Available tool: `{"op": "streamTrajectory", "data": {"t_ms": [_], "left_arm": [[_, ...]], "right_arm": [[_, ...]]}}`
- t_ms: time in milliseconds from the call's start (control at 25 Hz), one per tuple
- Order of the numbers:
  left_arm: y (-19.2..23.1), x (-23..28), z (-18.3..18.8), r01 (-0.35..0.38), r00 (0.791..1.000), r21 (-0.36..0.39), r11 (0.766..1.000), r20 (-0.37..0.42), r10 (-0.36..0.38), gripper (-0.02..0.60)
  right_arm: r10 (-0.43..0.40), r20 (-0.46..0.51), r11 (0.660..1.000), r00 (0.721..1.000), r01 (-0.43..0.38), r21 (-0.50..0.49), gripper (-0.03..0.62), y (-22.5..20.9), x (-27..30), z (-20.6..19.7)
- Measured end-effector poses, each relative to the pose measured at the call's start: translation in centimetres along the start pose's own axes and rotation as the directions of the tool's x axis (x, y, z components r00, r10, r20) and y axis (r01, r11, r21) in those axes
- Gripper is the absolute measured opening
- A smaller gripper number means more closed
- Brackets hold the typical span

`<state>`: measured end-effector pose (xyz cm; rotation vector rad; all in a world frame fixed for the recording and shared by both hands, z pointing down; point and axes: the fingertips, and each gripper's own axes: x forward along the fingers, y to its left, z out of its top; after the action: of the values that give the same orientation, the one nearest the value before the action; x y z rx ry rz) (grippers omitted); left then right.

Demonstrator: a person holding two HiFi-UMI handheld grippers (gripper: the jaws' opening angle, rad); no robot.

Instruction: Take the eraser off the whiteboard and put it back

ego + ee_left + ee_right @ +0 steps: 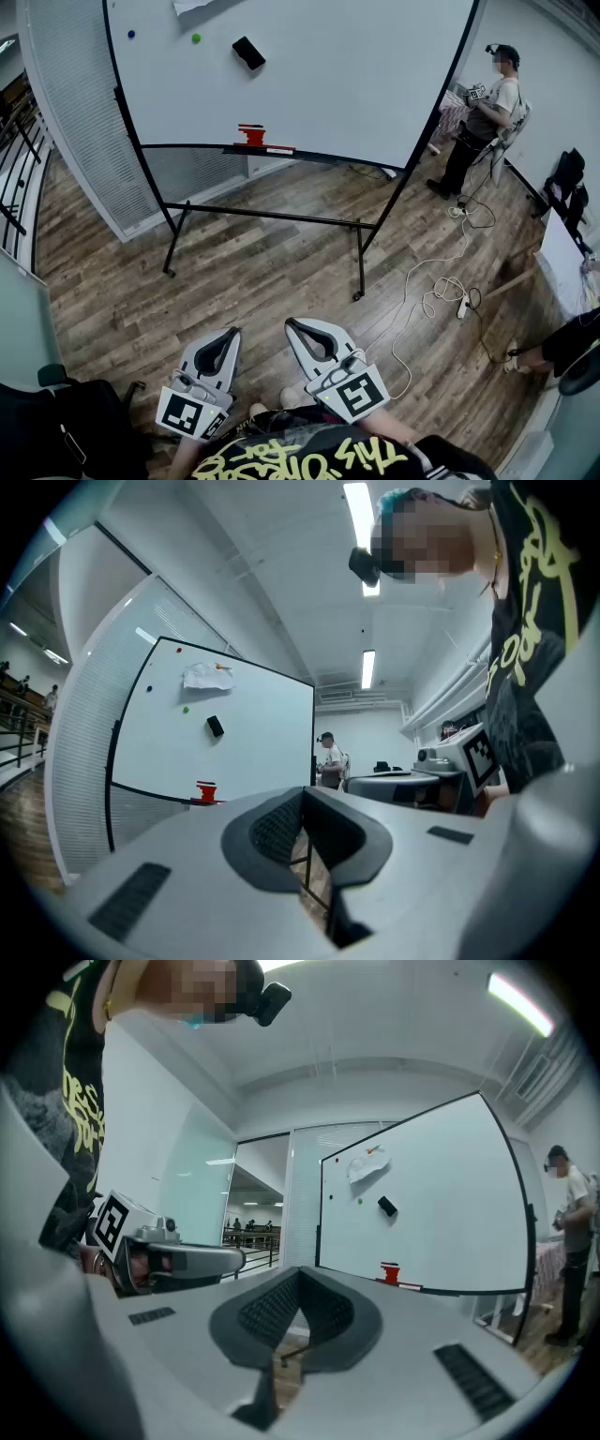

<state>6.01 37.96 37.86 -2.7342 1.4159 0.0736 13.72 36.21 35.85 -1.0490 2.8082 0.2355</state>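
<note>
Left tool [228, 335] and right tool [294, 325] face whiteboard [356, 75], closed.

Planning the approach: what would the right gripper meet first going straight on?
Nothing near; the right gripper aims about at the left edge of the large white whiteboard, depth unclear.

the whiteboard [356, 75] holds a black eraser [248, 52] and a green magnet [196, 38], a red object [251, 136] on its ledge [323, 156]
</note>
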Motion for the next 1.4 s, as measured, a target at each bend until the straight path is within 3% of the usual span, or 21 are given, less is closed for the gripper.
{"op": "streamTrajectory", "data": {"t_ms": [360,560,760,1000,1400], "left_arm": [[-0.4,0.6,-0.1,-0.014,1.000,0.008,1.000,-0.016,0.014,0.008],[-0.1,1.4,-0.5,-0.027,0.998,0.006,1.000,-0.064,0.027,0.008],[-0.3,1.9,-1.4,-0.044,0.993,0.005,0.999,-0.109,0.044,0.008],[-0.1,2.6,-2.1,-0.087,0.986,0.042,0.995,-0.141,0.092,0.008],[0.6,1.7,-3.4,-0.167,0.968,0.031,0.986,-0.185,0.169,0.008]], "right_arm": [[0.010,-0.080,0.999,0.997,-0.012,-0.030,0.008,-0.6,-0.6,-1.5],[0.017,-0.277,0.997,0.961,-0.037,-0.066,0.008,-1.4,-0.8,-4.0],[0.028,-0.343,0.989,0.939,-0.075,-0.124,0.009,-1.6,-0.8,-5.0],[0.038,-0.394,0.999,0.918,-0.043,-0.006,0.011,-3.0,-1.5,-7.2],[0.148,-0.449,0.986,0.881,-0.167,-0.001,0.011,-2.5,-2.0,-9.5]]}}
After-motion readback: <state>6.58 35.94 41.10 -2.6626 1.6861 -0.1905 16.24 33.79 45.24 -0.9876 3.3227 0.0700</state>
